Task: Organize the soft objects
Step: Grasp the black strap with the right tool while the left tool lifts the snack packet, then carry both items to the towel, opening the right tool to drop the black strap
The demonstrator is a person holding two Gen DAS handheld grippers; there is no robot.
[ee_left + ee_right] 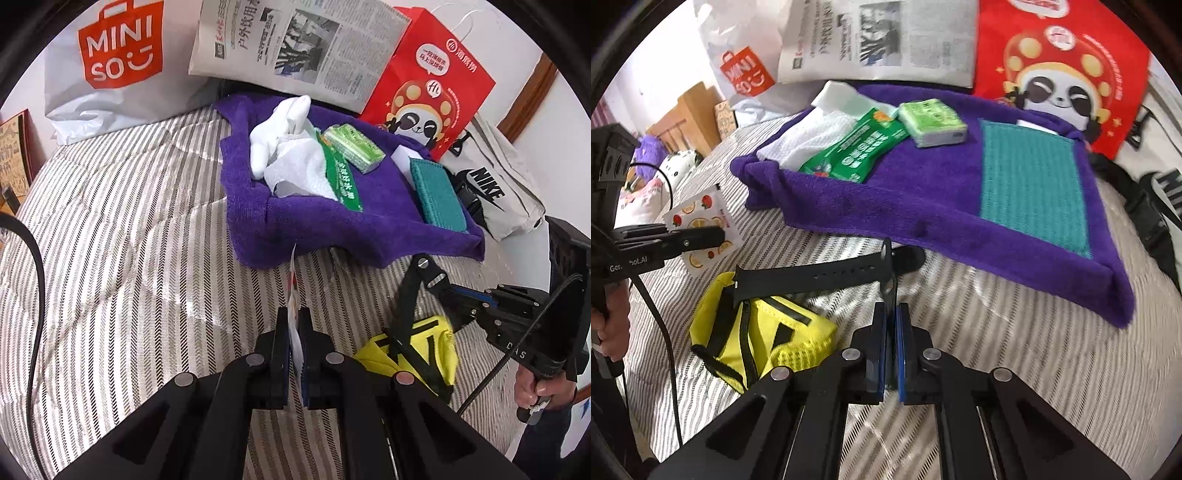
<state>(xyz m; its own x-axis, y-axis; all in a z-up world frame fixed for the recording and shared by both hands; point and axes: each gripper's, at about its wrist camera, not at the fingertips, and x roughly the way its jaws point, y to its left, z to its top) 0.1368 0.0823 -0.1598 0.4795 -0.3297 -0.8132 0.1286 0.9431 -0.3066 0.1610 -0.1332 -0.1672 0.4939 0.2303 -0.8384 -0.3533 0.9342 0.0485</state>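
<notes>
In the left wrist view my left gripper (294, 315) is shut on a thin white sachet (293, 273), seen edge-on; the right wrist view shows its fruit print (701, 218) at the left. My right gripper (891, 310) is shut on a black watch strap (827, 273) that stretches left over a yellow pouch (764, 339) on the striped bedding. Beyond both lies a purple towel (923, 199) with raised edges. It holds a teal sponge (1030, 184), a green wipes pack (857, 147), a green tissue pack (931, 122) and a white cloth (280, 136).
Behind the towel lean a newspaper (295, 40), a red panda-print paper bag (428, 92) and a white MINISO bag (118, 62). A grey Nike bag (491, 188) lies at the right. A black cable (33, 280) curves along the left. A hand (532, 387) grips the right tool.
</notes>
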